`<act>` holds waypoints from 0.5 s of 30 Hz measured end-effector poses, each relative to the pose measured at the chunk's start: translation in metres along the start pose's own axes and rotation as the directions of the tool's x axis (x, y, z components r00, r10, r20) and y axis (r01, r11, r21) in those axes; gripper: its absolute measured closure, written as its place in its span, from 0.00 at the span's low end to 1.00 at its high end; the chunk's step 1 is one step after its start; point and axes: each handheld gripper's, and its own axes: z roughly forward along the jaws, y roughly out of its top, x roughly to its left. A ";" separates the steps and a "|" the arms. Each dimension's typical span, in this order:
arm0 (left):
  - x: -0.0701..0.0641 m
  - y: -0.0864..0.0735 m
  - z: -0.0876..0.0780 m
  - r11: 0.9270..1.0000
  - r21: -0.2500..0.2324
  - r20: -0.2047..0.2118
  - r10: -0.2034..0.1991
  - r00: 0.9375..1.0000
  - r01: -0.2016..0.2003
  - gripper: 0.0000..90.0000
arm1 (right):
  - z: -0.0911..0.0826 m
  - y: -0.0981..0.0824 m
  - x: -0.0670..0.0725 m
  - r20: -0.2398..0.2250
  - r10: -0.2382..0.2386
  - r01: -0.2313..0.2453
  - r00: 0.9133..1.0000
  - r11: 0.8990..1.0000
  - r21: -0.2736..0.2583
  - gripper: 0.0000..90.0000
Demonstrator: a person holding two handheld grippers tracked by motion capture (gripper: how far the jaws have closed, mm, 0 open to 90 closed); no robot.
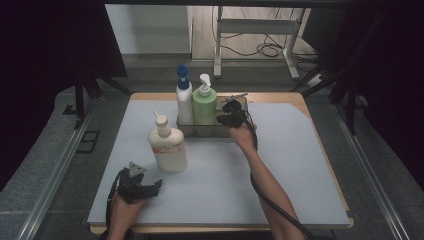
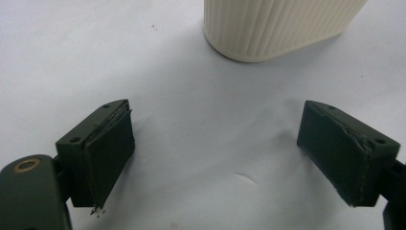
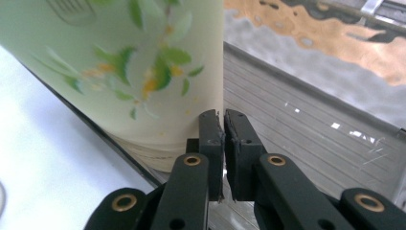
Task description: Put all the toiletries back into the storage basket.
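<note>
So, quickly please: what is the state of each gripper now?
Left gripper: open, holding nothing, cream bottle ahead of it.
Right gripper: closed, nothing visible between the jaws, beside the green bottle.

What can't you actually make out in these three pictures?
- The clear tray: high view, its front wall and floor are largely hidden by the right gripper and hand.
- The cream bottle: left gripper view, its top is cut off by the upper edge.
- The green bottle: right gripper view, its printed label is blurred; high view, too small to read.
</note>
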 end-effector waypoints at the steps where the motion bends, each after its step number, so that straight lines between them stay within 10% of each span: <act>1: 0.000 0.000 0.000 1.000 0.001 0.000 0.002 1.000 -0.002 0.14 | -0.002 0.001 0.001 0.001 0.001 -0.001 1.000 1.000 -0.003 0.94; 15: -0.001 0.000 0.000 1.000 0.000 -0.003 0.002 1.000 -0.002 0.14 | -0.029 0.000 0.003 -0.006 -0.046 0.045 0.999 0.997 -0.057 0.77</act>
